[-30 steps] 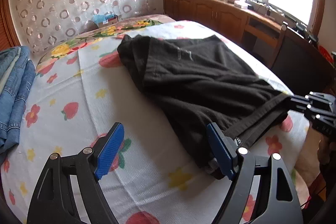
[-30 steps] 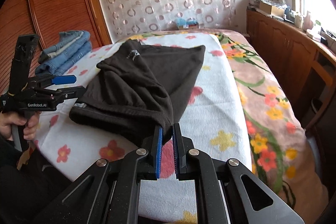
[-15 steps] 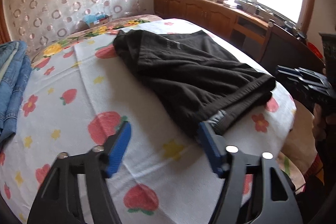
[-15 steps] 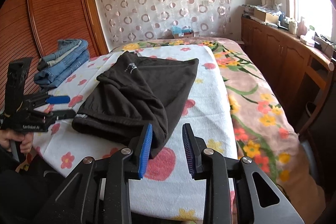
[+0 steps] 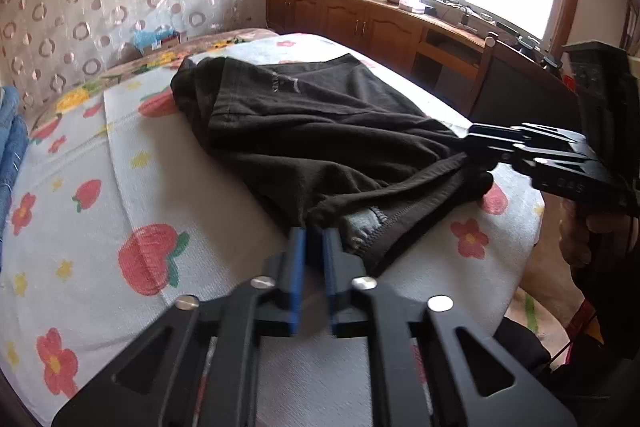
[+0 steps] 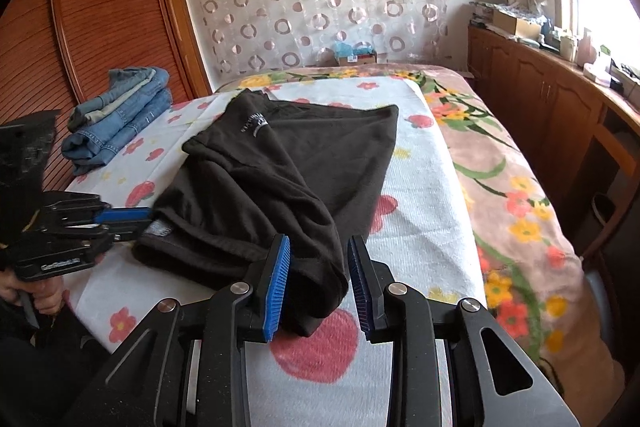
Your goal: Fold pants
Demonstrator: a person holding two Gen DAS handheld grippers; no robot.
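Observation:
Black pants point(image 5: 320, 131) lie folded on the bed's white flowered cover, also in the right wrist view point(image 6: 288, 179). My left gripper point(image 5: 314, 239) is shut on the near corner of the pants by the grey label point(image 5: 366, 223). It shows at the left of the right wrist view point(image 6: 136, 221). My right gripper point(image 6: 318, 259) is open, its blue pads either side of the other near corner of the pants. It shows at the right of the left wrist view point(image 5: 476, 151).
A stack of folded blue jeans point(image 6: 120, 119) lies at the bed's far left by the wooden wardrobe point(image 6: 104, 19). Wooden cabinets point(image 6: 552, 99) with clutter run along the window side. The bed's near edge is just below both grippers.
My left gripper was open and has closed on the near corner of the pants. My right gripper was shut on the pants a second ago, opened, and now straddles the corner.

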